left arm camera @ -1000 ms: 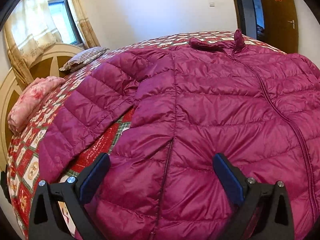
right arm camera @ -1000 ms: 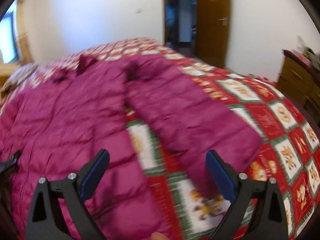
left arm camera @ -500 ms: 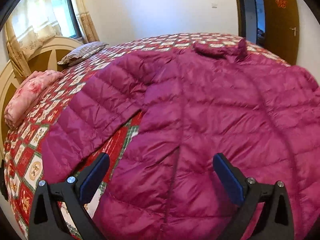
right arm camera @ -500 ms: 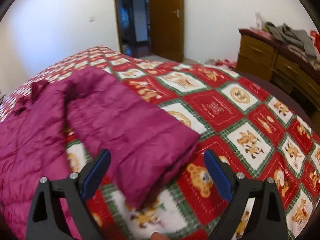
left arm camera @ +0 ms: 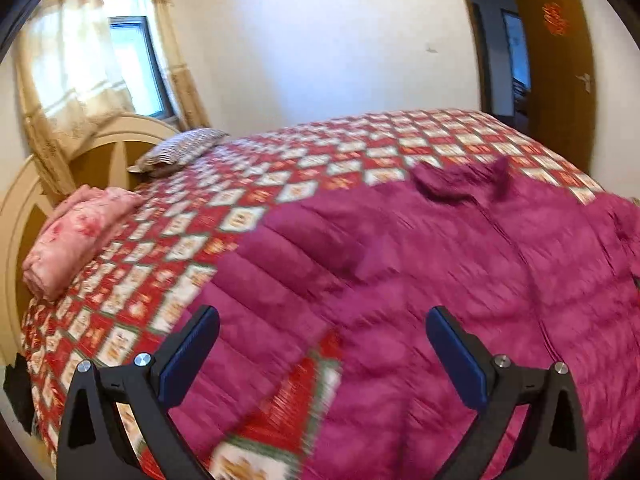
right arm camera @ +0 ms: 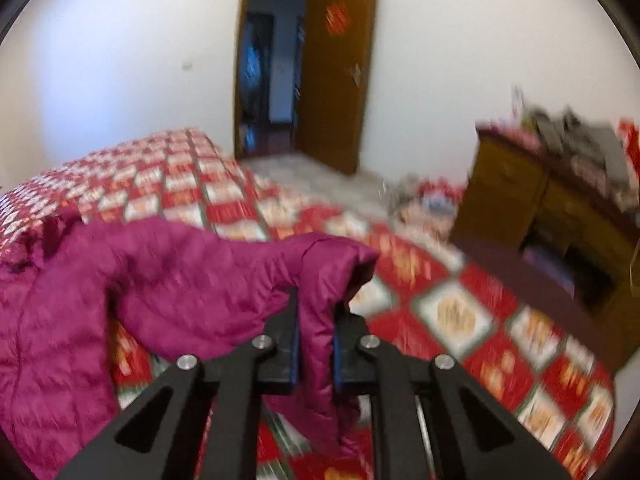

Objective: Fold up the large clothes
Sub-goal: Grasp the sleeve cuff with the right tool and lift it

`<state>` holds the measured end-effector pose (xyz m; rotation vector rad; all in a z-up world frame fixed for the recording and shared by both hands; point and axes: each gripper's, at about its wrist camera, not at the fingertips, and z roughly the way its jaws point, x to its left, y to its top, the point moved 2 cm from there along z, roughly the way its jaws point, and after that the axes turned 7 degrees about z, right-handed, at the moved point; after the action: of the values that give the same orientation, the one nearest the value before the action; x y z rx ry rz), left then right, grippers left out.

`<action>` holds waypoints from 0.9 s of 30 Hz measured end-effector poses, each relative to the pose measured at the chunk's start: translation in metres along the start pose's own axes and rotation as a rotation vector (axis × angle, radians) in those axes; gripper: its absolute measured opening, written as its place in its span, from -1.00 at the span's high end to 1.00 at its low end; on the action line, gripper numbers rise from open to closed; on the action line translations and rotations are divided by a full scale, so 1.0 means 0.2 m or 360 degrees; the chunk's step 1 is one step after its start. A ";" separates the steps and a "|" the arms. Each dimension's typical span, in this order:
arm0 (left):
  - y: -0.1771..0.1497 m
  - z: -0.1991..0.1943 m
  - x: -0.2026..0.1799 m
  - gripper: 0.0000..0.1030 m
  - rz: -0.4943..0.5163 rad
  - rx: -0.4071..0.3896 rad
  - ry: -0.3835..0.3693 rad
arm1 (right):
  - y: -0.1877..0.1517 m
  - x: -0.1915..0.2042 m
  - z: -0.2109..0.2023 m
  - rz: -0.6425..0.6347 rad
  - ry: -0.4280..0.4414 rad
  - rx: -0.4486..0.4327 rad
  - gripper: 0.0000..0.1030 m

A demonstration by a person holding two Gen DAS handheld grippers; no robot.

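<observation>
Barely begun: the jacket [left arm camera: 460, 280] lies spread across the bed [left arm camera: 280, 184], unfolded; right gripper [right arm camera: 316, 320] jaws clench one sleeve [right arm camera: 240, 276] end, left gripper [left arm camera: 320, 352] jaws gape over the other.

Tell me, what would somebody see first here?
A big purple jacket spread over a bed with a red checked quilt. The right gripper is shut on the jacket's sleeve, lifting it up. The left gripper hangs open above the other sleeve.
</observation>
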<state>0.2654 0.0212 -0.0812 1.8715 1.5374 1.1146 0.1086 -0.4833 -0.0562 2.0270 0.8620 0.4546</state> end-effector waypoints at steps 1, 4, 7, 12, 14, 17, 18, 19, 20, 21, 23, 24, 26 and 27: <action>0.03 0.00 0.04 -0.98 -0.0020 -0.0017 0.0022 | 0.05 0.06 -0.04 -0.0039 0.0027 -0.0050 0.75; 0.08 0.01 0.11 -0.98 -0.0050 -0.0047 0.0071 | 0.15 0.34 -0.17 -0.0205 0.0170 -0.0193 0.77; 0.10 0.02 0.18 -0.98 -0.0083 -0.0049 0.0107 | 0.12 0.67 -0.29 -0.0410 0.0325 -0.0293 0.78; 0.06 0.05 0.28 -0.98 -0.0126 -0.0016 0.0122 | -0.14 1.23 -0.32 -0.0700 0.0577 -0.0240 0.78; 0.03 0.06 0.31 -0.98 -0.0126 -0.0011 0.0129 | -0.27 1.40 -0.26 -0.0785 0.0619 -0.0173 0.78; -0.01 0.08 0.34 -0.98 -0.0122 0.0013 0.0139 | -0.43 1.55 -0.14 -0.0850 0.0633 -0.0064 0.77; -0.02 0.09 0.35 -0.98 -0.0119 0.0022 0.0142 | -0.48 1.58 -0.10 -0.0855 0.0634 -0.0039 0.71; -0.03 0.09 0.36 -0.98 -0.0115 0.0031 0.0151 | -0.51 1.58 -0.11 -0.0851 0.0656 -0.0025 0.46; -0.04 0.10 0.37 -0.98 -0.0115 0.0038 0.0158 | -0.52 1.58 -0.13 -0.0852 0.0666 -0.0009 0.06; -0.05 0.11 0.39 -0.98 -0.0123 0.0050 0.0164 | -0.54 1.56 -0.16 -0.0854 0.0704 0.0000 -0.07; -0.05 0.14 0.41 -0.98 -0.0154 0.0078 0.0159 | -0.57 1.53 -0.24 -0.0887 0.0758 -0.0033 -0.15; -0.05 0.15 0.41 -0.98 -0.0174 0.0092 0.0150 | -0.58 1.51 -0.28 -0.0904 0.0781 -0.0020 -0.18; -0.02 0.17 0.40 -0.98 -0.0204 0.0103 0.0120 | -0.59 1.49 -0.34 -0.0915 0.0827 0.0016 -0.39; -0.01 0.17 0.38 -0.98 -0.0218 0.0103 0.0106 | -0.60 1.47 -0.37 -0.0939 0.0829 0.0006 -0.42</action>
<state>0.2955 0.0991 -0.0786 1.7563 1.7298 1.0873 0.2188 -0.1825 -0.1144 1.5606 1.7074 0.6441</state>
